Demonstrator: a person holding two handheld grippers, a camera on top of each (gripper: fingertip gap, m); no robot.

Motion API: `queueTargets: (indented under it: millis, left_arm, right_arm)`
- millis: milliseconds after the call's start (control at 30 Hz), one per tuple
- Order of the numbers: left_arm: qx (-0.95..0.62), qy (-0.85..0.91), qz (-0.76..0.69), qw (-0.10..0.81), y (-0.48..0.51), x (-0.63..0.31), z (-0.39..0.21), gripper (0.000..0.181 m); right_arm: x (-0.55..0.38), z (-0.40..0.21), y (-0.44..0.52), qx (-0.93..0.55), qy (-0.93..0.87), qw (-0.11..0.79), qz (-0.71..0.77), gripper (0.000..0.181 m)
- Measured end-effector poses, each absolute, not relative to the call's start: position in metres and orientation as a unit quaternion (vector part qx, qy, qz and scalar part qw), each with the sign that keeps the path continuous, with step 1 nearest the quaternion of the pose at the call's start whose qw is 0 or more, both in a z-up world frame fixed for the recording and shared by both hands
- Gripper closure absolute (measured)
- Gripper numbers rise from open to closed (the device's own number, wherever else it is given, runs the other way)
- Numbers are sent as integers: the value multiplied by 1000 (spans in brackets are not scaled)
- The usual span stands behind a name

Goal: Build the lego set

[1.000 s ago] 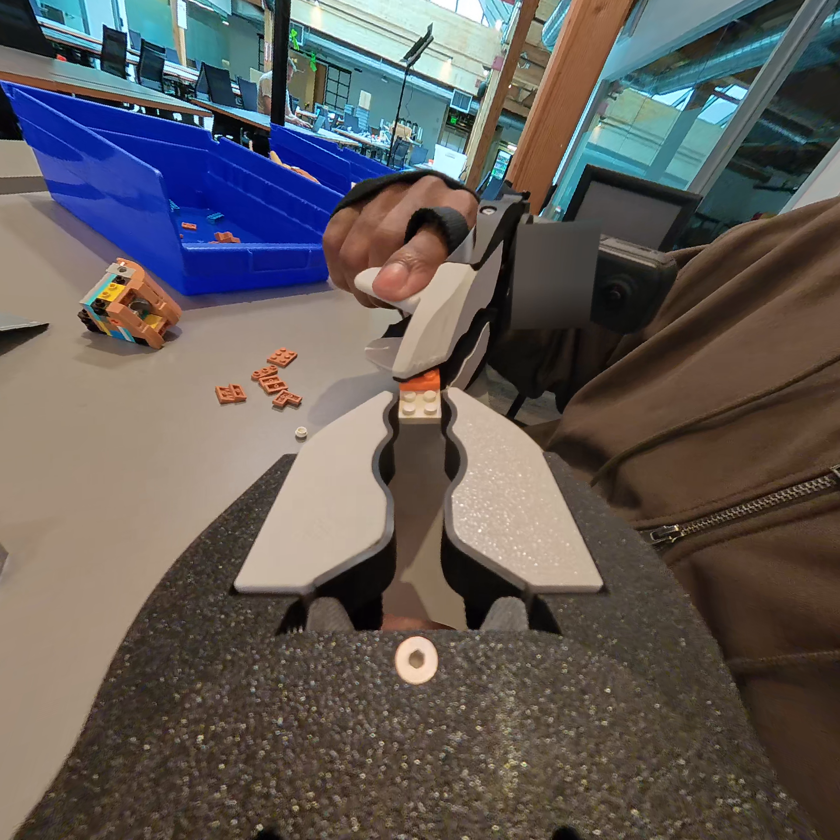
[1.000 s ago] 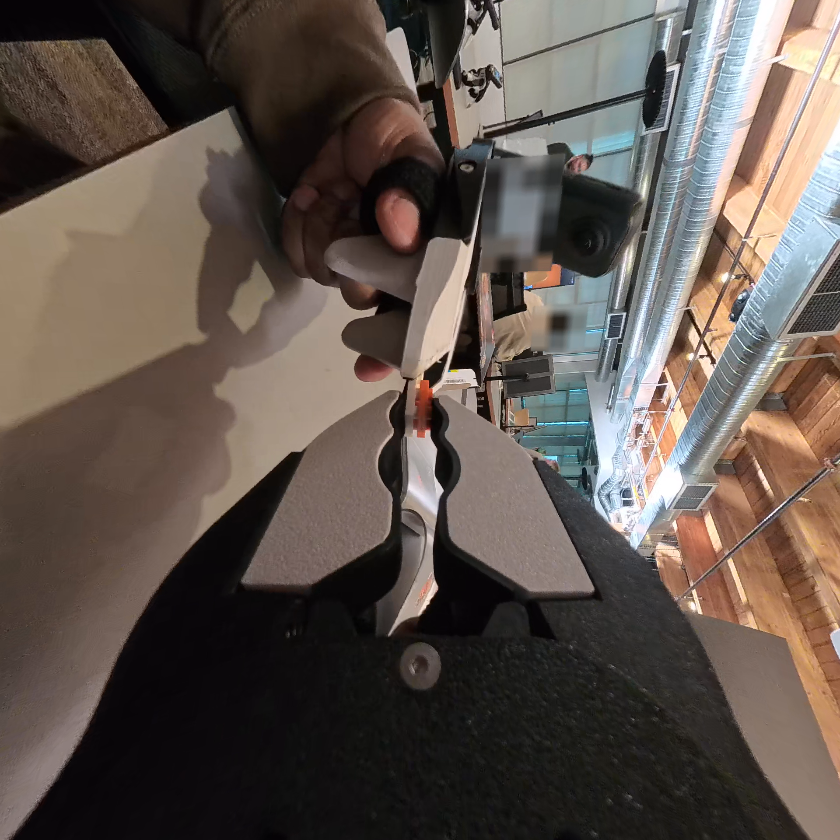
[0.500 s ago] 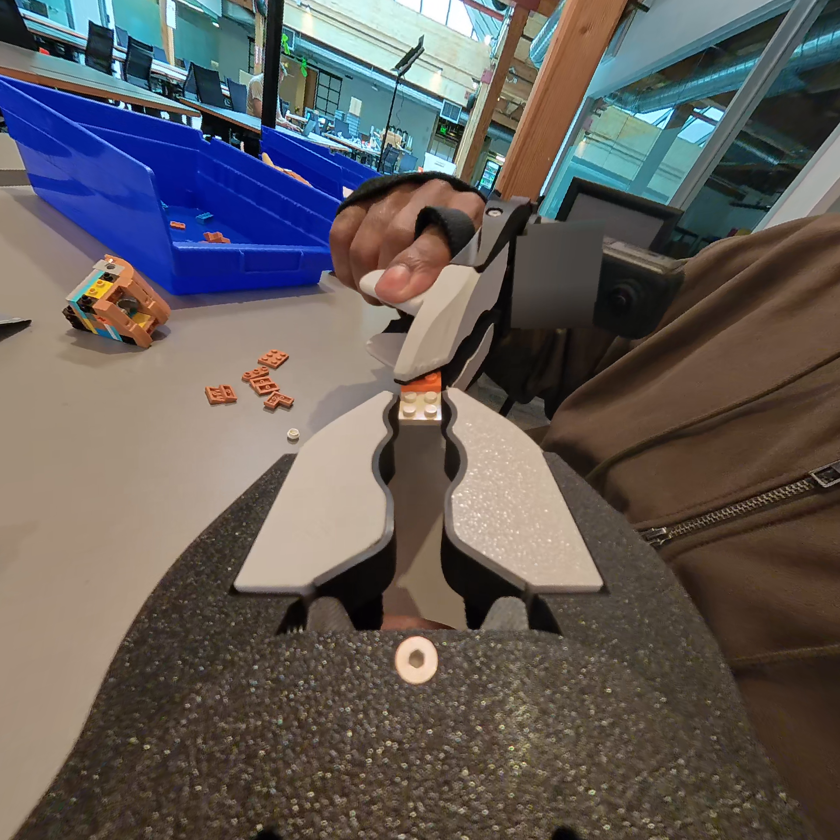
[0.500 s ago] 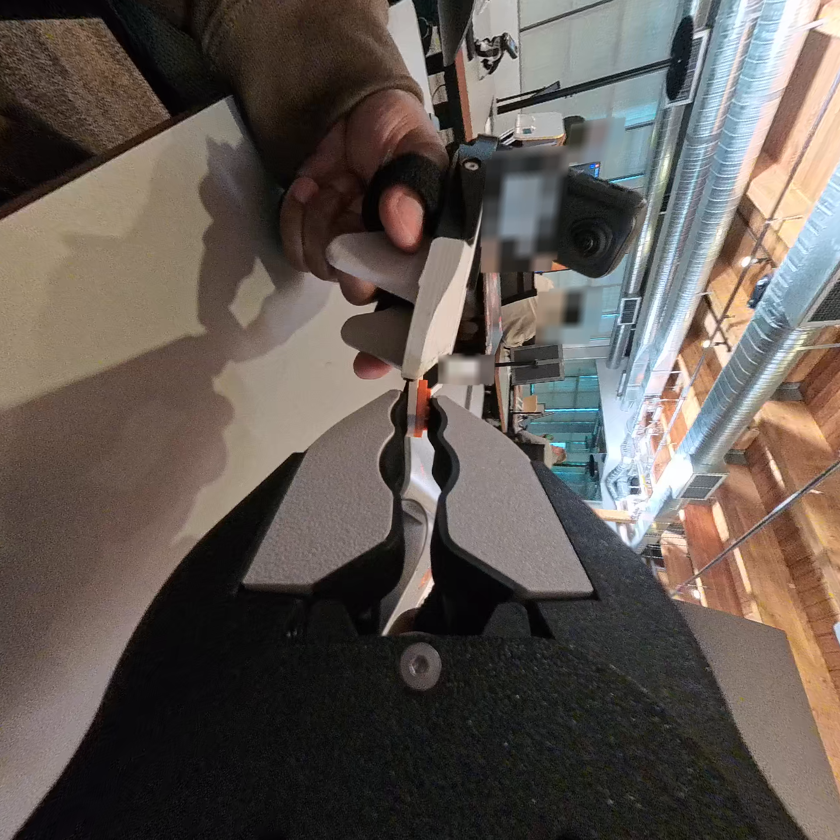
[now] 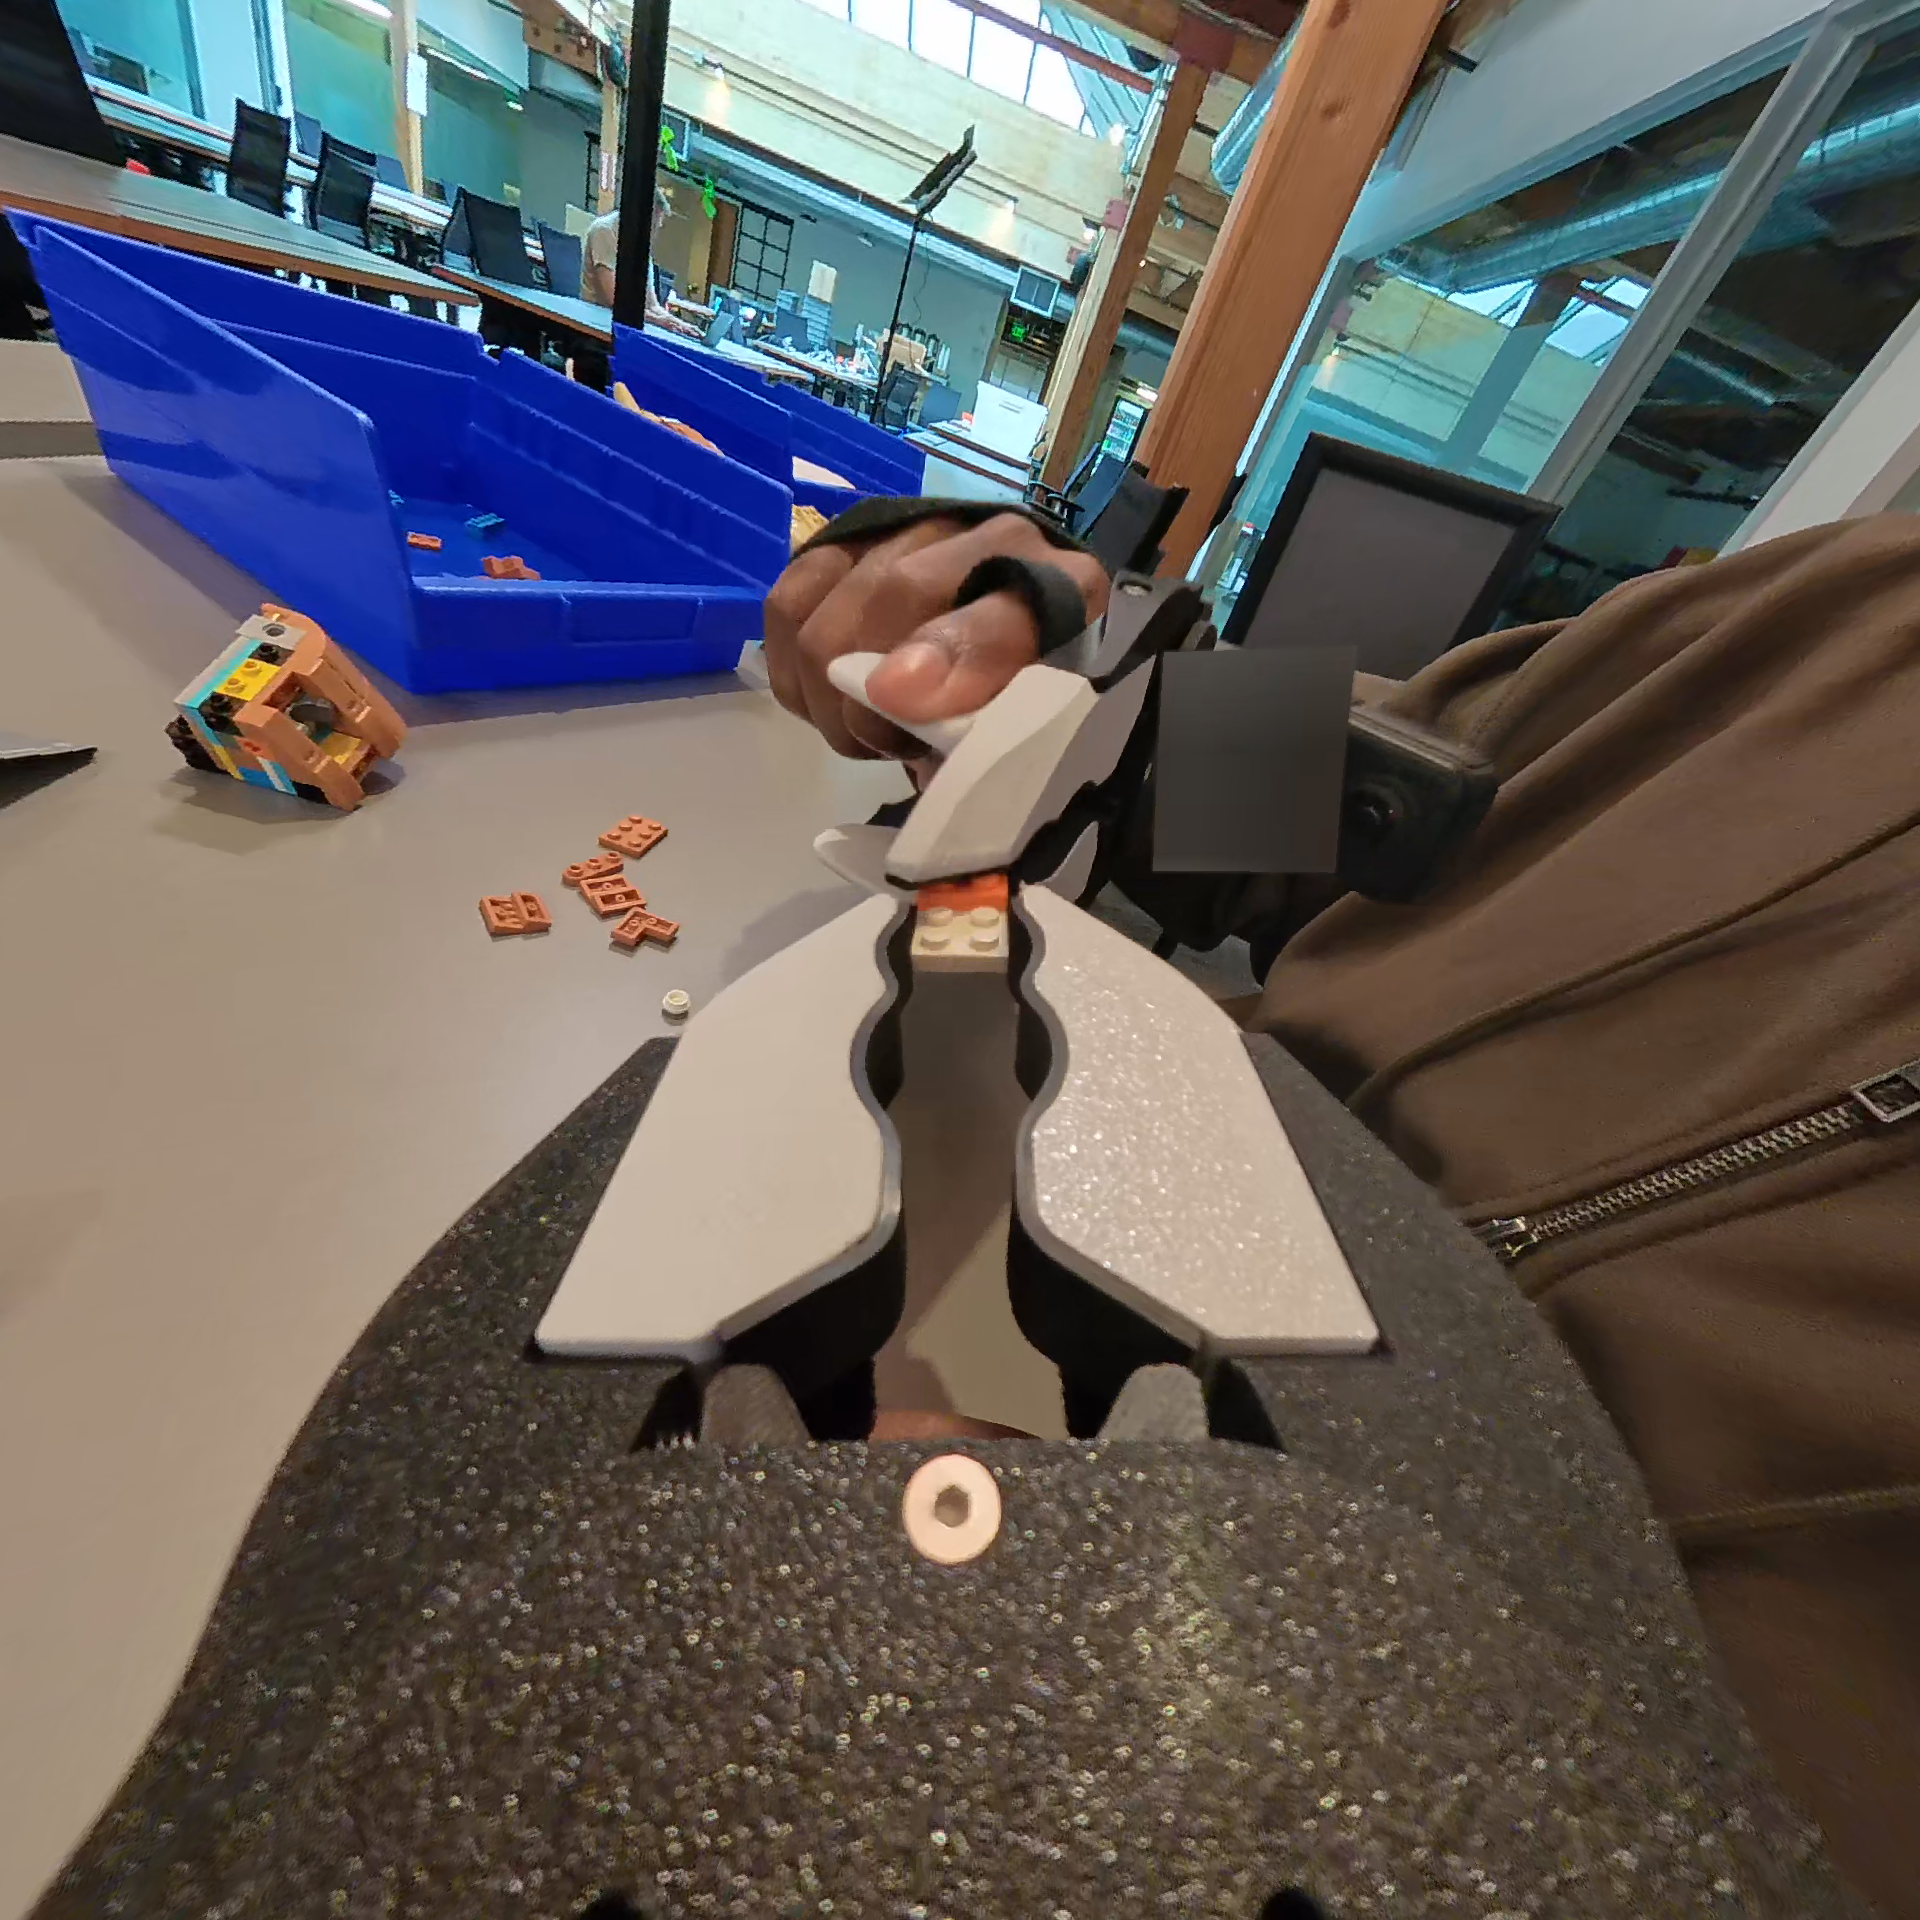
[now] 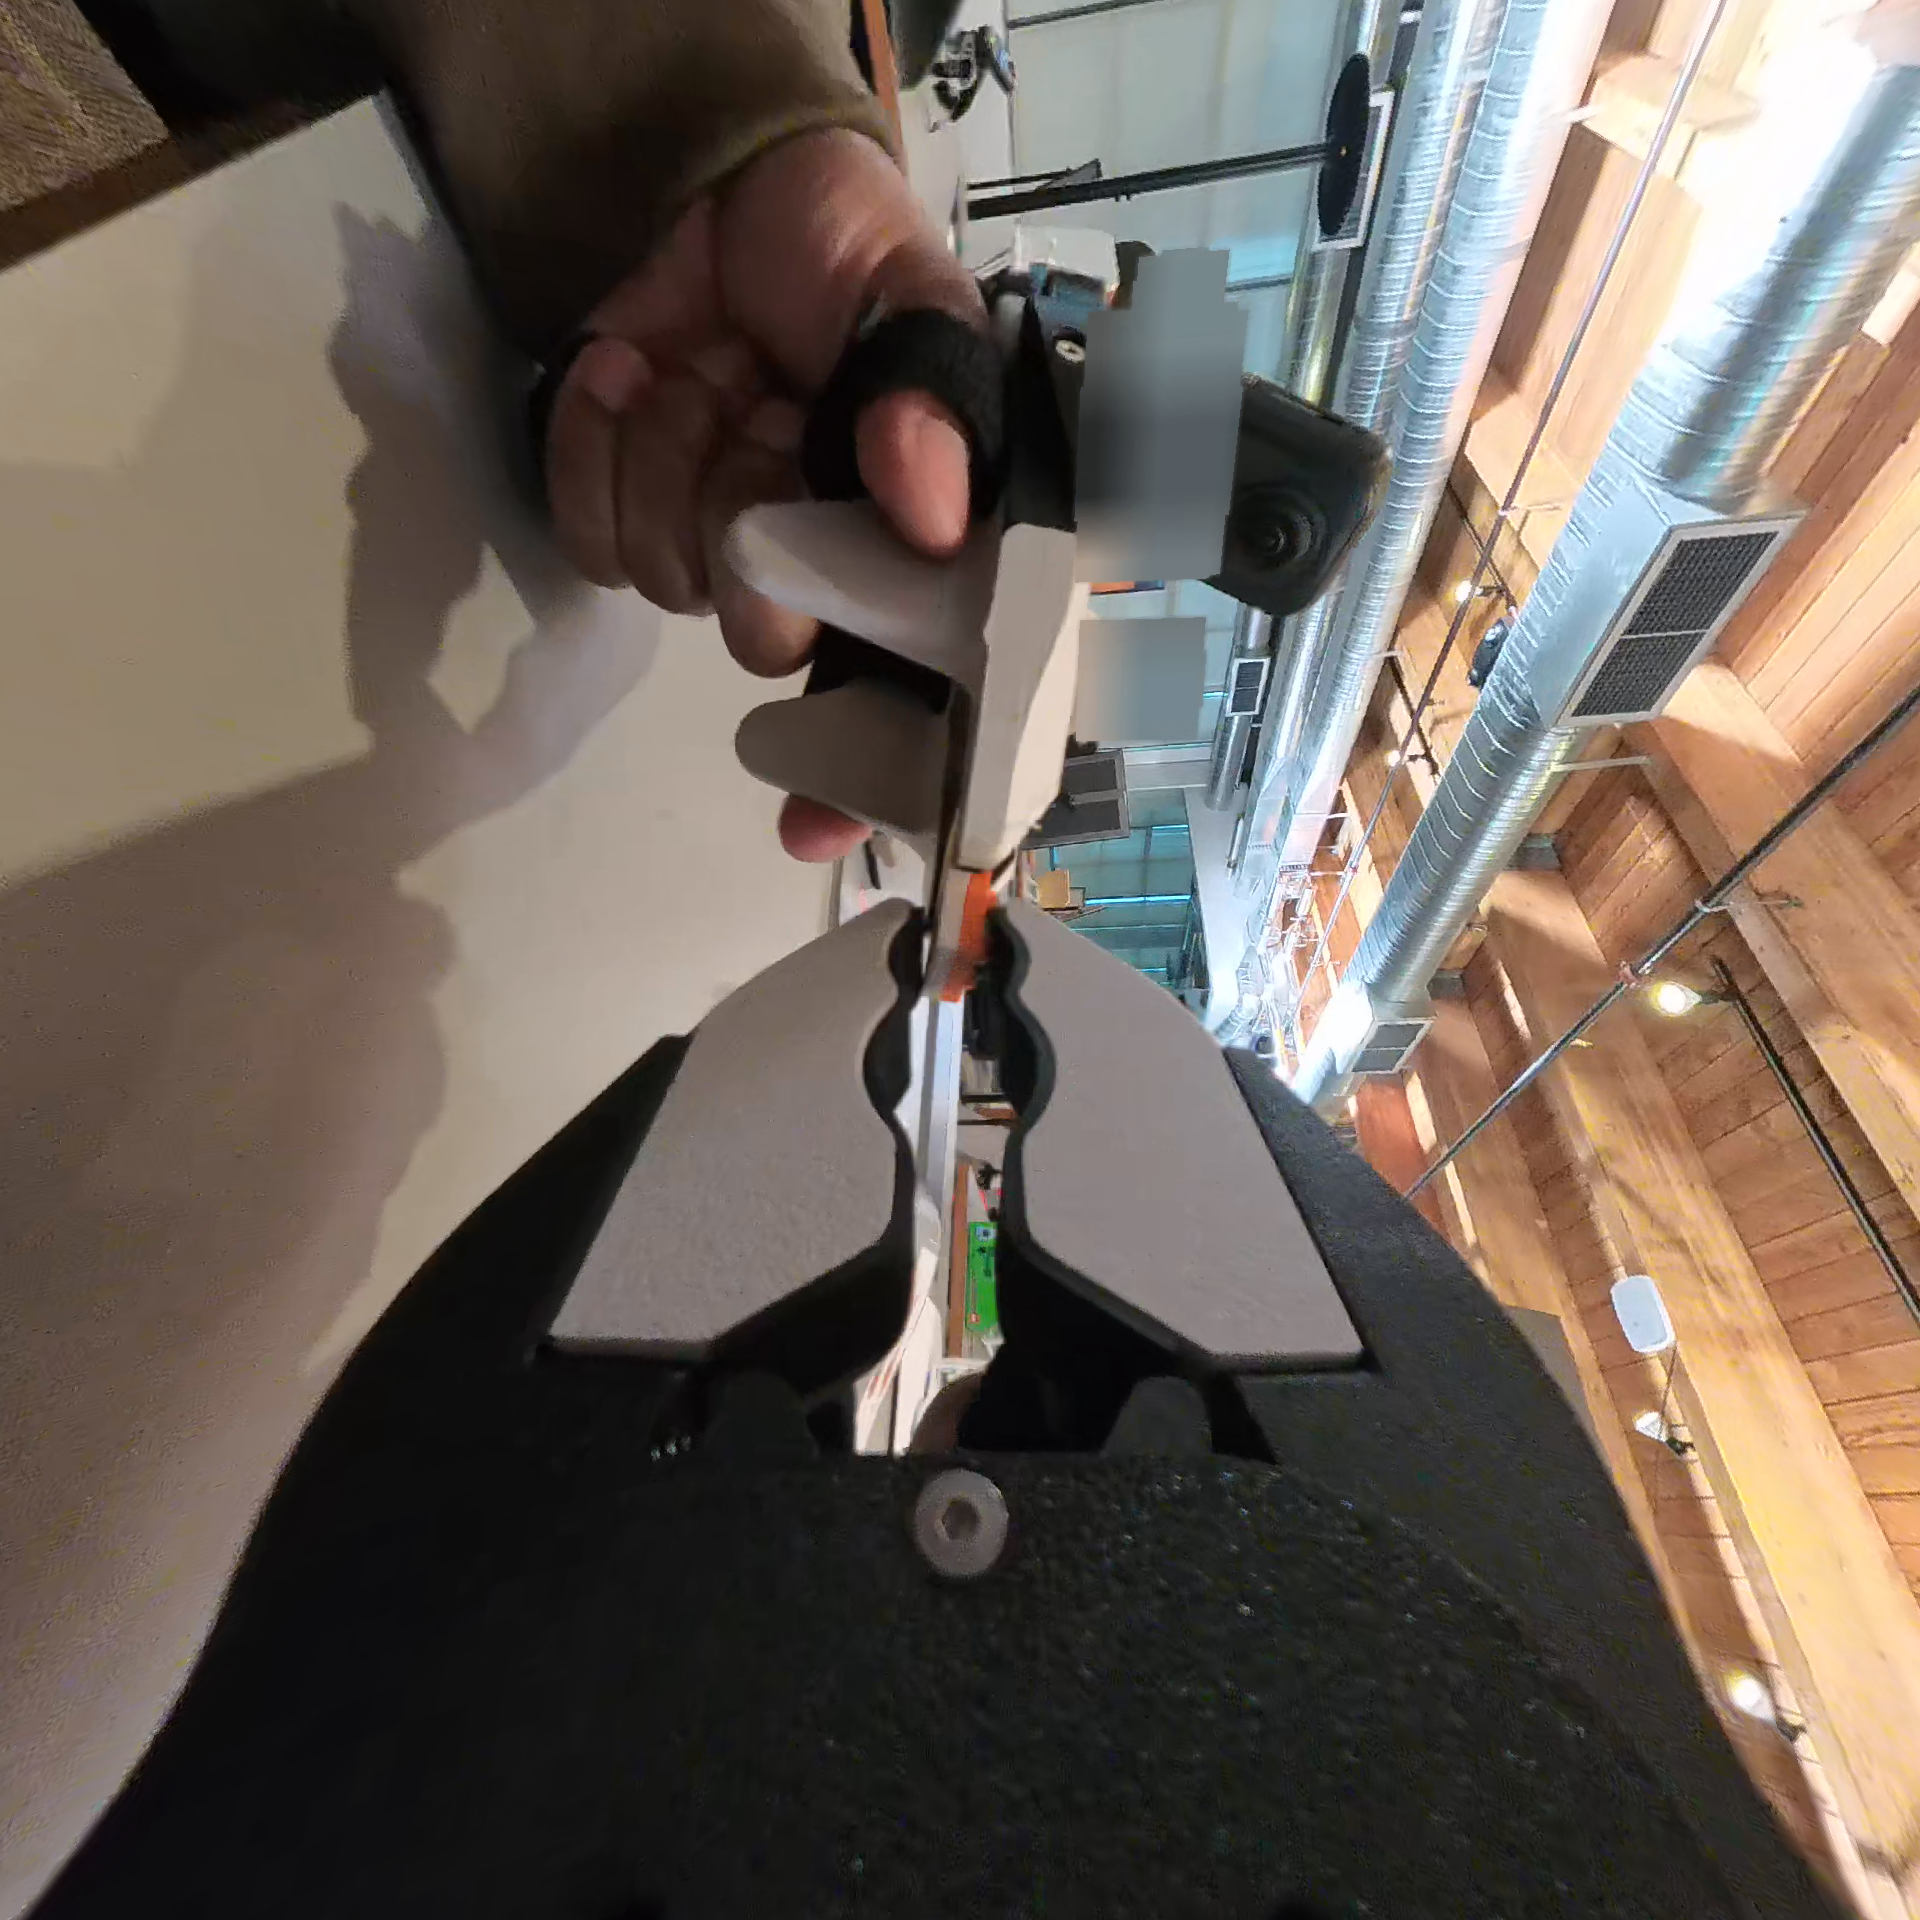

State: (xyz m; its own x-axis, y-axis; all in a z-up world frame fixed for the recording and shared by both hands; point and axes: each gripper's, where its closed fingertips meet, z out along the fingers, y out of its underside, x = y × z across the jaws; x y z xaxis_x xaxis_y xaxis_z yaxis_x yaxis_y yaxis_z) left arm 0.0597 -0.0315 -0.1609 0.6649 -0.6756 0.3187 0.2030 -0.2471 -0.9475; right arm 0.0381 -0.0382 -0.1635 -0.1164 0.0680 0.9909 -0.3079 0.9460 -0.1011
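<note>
Right tongs (image 5: 940,883) nearer, loose plates (image 5: 597,894) left-view-only

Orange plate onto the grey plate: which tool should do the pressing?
Right, probably: the right tool is shut on the orange plate, held against the grey plate; the left tool clamps that as a base.

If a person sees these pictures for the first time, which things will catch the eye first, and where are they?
In the left wrist view, the left tongs pinch a small white plate in mid-air, and the right tongs bring an orange plate against it. Behind, long blue bins line the grey table; a half-built colourful model and loose brown plates lie before them.
</note>
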Motion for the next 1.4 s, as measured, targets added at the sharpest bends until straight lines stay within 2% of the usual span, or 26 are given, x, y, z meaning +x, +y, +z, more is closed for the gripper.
queueTargets:
  millis: [533,833,1067,1133,1233,1400]
  left_arm:
    - [-709,191,-348,582,-22,65,-161,161]
    - [-745,284,-278,535,15,51,-146,152]
    - [-747,265,-276,543,73,25,-155,125]
    - [-731,242,-287,570,82,21,-159,125]
    - [-722,233,-319,568,78,25,-161,126]
    - [-752,238,-288,543,62,31,-169,126]
  right_arm:
    - [41,-163,-26,92,-738,656,130,173]
    - [25,-144,17,67,-706,690,147,173]
    - [16,-154,63,2,-680,717,153,173]
    - [18,-160,71,-21,-680,716,161,173]
    - [24,-164,77,-53,-684,709,167,173]
    - [27,-164,70,-29,-679,720,138,173]
